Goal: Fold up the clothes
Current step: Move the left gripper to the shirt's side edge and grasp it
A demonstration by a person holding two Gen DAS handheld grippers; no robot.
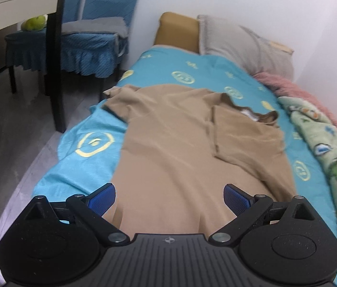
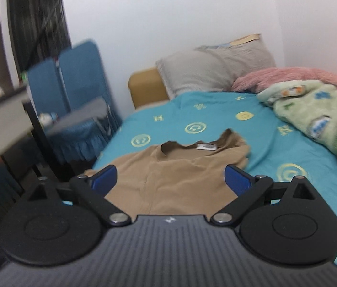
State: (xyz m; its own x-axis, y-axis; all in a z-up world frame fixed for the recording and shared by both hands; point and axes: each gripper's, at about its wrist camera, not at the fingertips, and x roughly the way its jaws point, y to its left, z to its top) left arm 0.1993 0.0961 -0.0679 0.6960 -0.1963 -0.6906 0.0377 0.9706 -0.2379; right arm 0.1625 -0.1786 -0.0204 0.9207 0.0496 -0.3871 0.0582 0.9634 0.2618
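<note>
Shirt (image 1: pixel 175 143) on teal bedsheet (image 1: pixel 92 143), green blanket (image 1: pixel 323 143) beside (untouched).

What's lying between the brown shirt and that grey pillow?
Only bare turquoise bedsheet with yellow prints separates the brown shirt from the grey pillow; both views show it.

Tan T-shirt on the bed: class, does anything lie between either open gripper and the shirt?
Nothing visible does. The tan T-shirt lies spread on the turquoise bedsheet, directly ahead of the open left gripper and open right gripper. The green blanket sits off to the side.
</note>
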